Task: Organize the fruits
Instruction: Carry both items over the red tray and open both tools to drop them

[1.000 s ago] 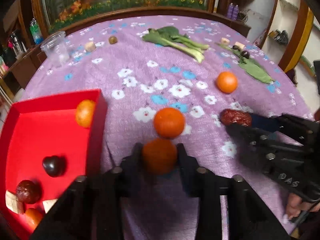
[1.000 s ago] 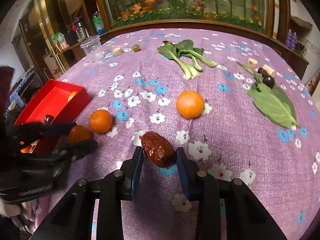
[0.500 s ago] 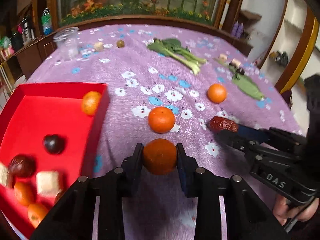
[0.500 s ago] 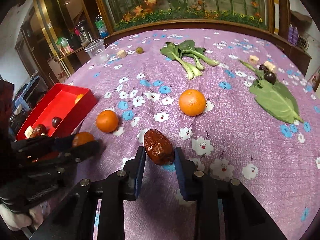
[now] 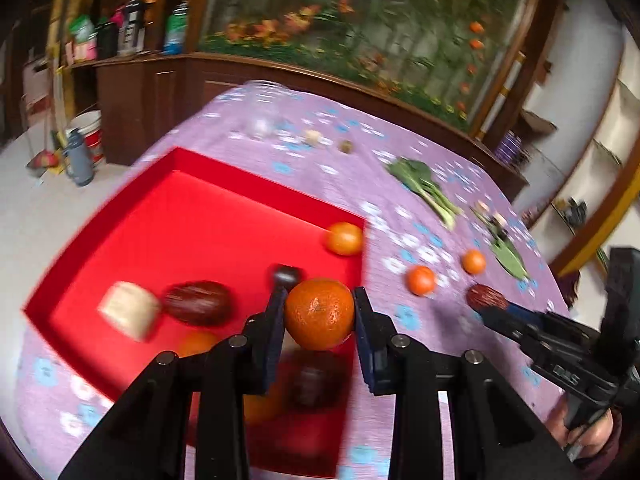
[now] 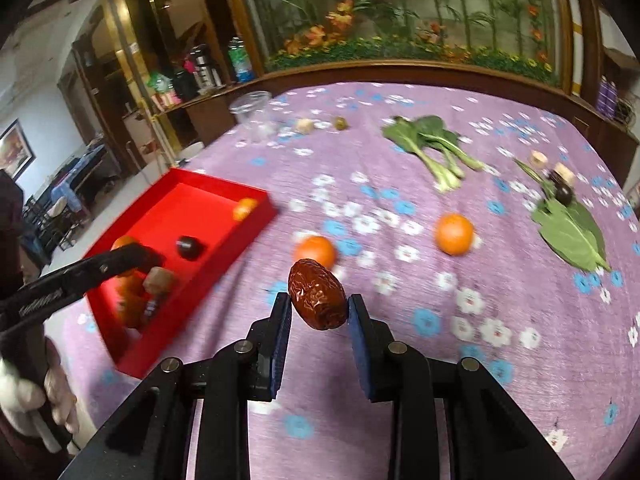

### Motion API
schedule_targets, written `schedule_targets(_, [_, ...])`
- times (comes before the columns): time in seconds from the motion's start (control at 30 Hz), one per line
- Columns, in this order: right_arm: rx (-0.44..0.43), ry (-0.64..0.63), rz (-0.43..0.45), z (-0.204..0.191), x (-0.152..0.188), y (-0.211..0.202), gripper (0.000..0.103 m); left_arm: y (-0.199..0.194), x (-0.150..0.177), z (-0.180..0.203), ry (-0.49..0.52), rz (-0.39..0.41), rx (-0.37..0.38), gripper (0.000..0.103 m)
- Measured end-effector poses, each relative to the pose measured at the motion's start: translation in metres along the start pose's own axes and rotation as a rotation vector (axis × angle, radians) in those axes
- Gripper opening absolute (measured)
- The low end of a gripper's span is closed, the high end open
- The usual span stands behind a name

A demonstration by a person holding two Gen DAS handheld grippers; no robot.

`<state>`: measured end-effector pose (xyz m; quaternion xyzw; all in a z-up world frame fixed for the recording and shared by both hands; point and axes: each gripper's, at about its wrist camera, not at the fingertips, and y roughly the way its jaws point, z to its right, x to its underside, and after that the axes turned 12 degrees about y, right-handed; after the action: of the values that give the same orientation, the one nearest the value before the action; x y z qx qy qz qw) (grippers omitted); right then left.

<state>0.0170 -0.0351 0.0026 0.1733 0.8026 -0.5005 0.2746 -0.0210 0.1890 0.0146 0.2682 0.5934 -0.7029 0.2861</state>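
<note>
My left gripper [image 5: 319, 303] is shut on a small orange [image 5: 319, 320] and holds it over the right part of the red tray [image 5: 192, 208]. In the tray lie an orange [image 5: 344, 238], a dark round fruit [image 5: 286, 274], a red date [image 5: 198, 302], a pale chunk [image 5: 128, 314] and more blurred fruit. My right gripper [image 6: 319, 305] is shut on a wrinkled red date [image 6: 318, 300], lifted above the purple flowered cloth. Two oranges [image 6: 316, 251] [image 6: 454, 234] lie on the cloth beyond it. The right wrist view shows the left gripper [image 6: 140, 258] over the tray [image 6: 188, 208].
Bok choy [image 6: 432, 144], a big green leaf [image 6: 572, 232] with dark fruit and pale chunks near it, and a clear plastic cup [image 6: 252, 114] sit at the far side. The table edge runs just left of the tray. A hand [image 6: 56, 396] grips the left tool.
The left gripper has swung left and up with its orange, from the cloth to over the red tray. The right gripper has risen a little with the date.
</note>
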Motion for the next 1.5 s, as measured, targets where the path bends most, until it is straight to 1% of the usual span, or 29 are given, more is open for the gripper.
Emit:
schedule_targets(0.07, [-0.027,-0.018,-0.005,-0.017,-0.004,0.003,0.032,-0.001,-0.003,-0.021,-0.036,-0.001,-0.007,0.031])
schedule_targets(0.17, [-0.064,-0.036,-0.027,-0.04,-0.008,0.012,0.032,0.001,-0.009,-0.047,-0.062,-0.008,-0.044,0.031])
schedule_targets(0.37, [-0.093,-0.087,-0.082,-0.082,-0.01,0.045,0.032,0.022,-0.018,-0.08,-0.108,-0.061,-0.094,0.031])
schedule_targets(0.5, [-0.098,-0.114,-0.109,-0.103,-0.01,0.068,0.032,0.041,-0.025,-0.096,-0.14,-0.105,-0.096,0.031])
schedule_targets(0.63, [-0.103,-0.13,-0.123,-0.116,-0.014,0.085,0.032,0.053,-0.028,-0.101,-0.154,-0.127,-0.078,0.031])
schedule_targets(0.73, [-0.106,-0.141,-0.138,-0.124,-0.016,0.1,0.032,0.058,-0.026,-0.1,-0.167,-0.133,-0.067,0.031])
schedule_targets(0.83, [-0.113,-0.135,-0.142,-0.128,-0.018,0.109,0.033,0.059,-0.026,-0.1,-0.187,-0.126,-0.047,0.039])
schedule_targets(0.87, [-0.121,-0.127,-0.139,-0.129,-0.018,0.11,0.033,0.058,-0.026,-0.1,-0.186,-0.124,-0.049,0.044])
schedule_targets(0.9, [-0.127,-0.119,-0.137,-0.129,-0.019,0.111,0.034,0.056,-0.026,-0.099,-0.182,-0.118,-0.061,0.048])
schedule_targets(0.97, [-0.135,-0.109,-0.14,-0.13,-0.02,0.113,0.044,0.051,-0.028,-0.094,-0.162,-0.106,-0.083,0.052])
schedule_targets(1.0, [-0.137,-0.104,-0.136,-0.129,-0.02,0.113,0.052,0.049,-0.028,-0.091,-0.151,-0.101,-0.095,0.055])
schedule_targets(1.03, [-0.138,-0.1,-0.131,-0.128,-0.02,0.112,0.057,0.047,-0.029,-0.088,-0.142,-0.098,-0.106,0.057])
schedule_targets(1.13, [-0.145,-0.073,-0.131,-0.122,-0.021,0.108,0.058,0.036,-0.027,-0.074,-0.104,-0.078,-0.18,0.064])
schedule_targets(1.2, [-0.148,-0.055,-0.13,-0.118,-0.022,0.105,0.058,0.03,-0.026,-0.066,-0.092,-0.066,-0.208,0.072])
schedule_targets(1.27, [-0.152,-0.035,-0.122,-0.112,-0.021,0.098,0.058,0.025,-0.025,-0.06,-0.083,-0.057,-0.227,0.077])
schedule_targets(1.4, [-0.153,0.002,-0.105,-0.1,-0.018,0.086,0.062,0.013,-0.021,-0.039,-0.041,-0.046,-0.266,0.078])
schedule_targets(1.5, [-0.136,0.019,-0.08,-0.09,-0.014,0.076,0.065,0.004,-0.016,-0.024,-0.011,-0.031,-0.296,0.079])
